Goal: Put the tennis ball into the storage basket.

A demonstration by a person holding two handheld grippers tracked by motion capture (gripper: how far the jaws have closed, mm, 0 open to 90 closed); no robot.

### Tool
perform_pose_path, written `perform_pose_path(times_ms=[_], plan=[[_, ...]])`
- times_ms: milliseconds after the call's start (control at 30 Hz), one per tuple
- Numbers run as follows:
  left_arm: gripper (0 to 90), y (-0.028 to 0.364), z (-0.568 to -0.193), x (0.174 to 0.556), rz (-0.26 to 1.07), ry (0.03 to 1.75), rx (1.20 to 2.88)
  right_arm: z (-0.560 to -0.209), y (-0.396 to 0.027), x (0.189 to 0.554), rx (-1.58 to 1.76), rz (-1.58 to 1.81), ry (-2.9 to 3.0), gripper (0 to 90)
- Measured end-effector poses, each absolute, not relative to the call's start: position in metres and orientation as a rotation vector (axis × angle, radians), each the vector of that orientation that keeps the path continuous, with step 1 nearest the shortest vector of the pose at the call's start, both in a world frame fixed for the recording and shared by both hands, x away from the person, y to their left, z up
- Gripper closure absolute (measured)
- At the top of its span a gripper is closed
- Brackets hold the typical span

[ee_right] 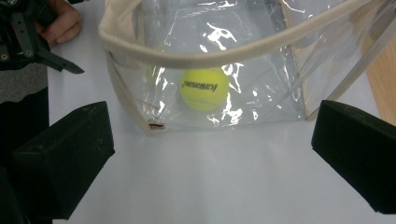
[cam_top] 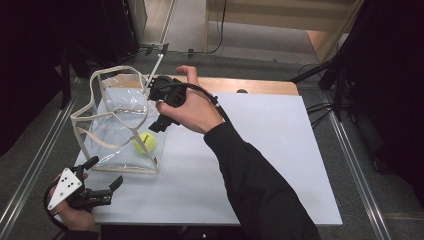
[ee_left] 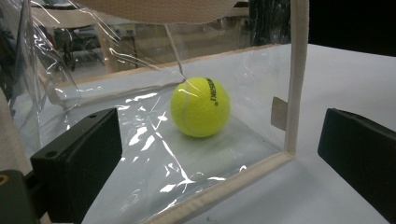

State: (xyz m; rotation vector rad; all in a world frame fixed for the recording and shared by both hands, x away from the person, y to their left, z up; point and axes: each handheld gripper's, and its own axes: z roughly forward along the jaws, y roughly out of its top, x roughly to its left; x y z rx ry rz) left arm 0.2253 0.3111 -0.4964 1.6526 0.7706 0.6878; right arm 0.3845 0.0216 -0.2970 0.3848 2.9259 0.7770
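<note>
High view: white table top (cam_top: 260, 165) on a grey floor, dark surroundings, wooden edge along the far side. Clear bag (cam_top: 120, 125) with cream trim standing open at centre left; yellow tennis ball (cam_top: 145, 142) resting inside, near the bag's lower right corner. Right gripper (cam_top: 161, 123) just right of the bag at upper centre, tilted down toward the ball, jaws spread wide, nothing between them. Left gripper (cam_top: 107, 175) at lower left, near the bag's front edge, jaws parted and empty.

Left gripper view: tennis ball (ee_left: 200, 107) at centre, seen through the clear wall of the bag (ee_left: 154, 154); cream seam (ee_left: 297, 74) upright at right. Both black jaws wide apart at lower left and right, gripping nothing, the bag's bottom corner lying between them without contact.

Right gripper view: bag (ee_right: 261, 100) across the upper half, its cream rim (ee_right: 210, 57) sagging in front of the ball (ee_right: 204, 88). Own jaws fully apart at the lower corners, holding nothing. Other hand (ee_right: 60, 23) with its gripper at upper left.

Risks, as judged: floppy rim liable to fold over the opening and block any reach inside; light bag likely to slide or tip if nudged by a jaw while unheld; ball free to roll toward the far wall; glare on the film apt to hide the true wall position.
</note>
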Motion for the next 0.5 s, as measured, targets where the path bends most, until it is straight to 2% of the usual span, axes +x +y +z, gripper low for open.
perform_pose_path(times_ms=[500], plan=[[0.3, 0.311, -0.496, 0.225, 0.692, 0.774, 1.650, -0.329, -0.014, 0.371, 0.444, 0.817, 2.919, 0.0]])
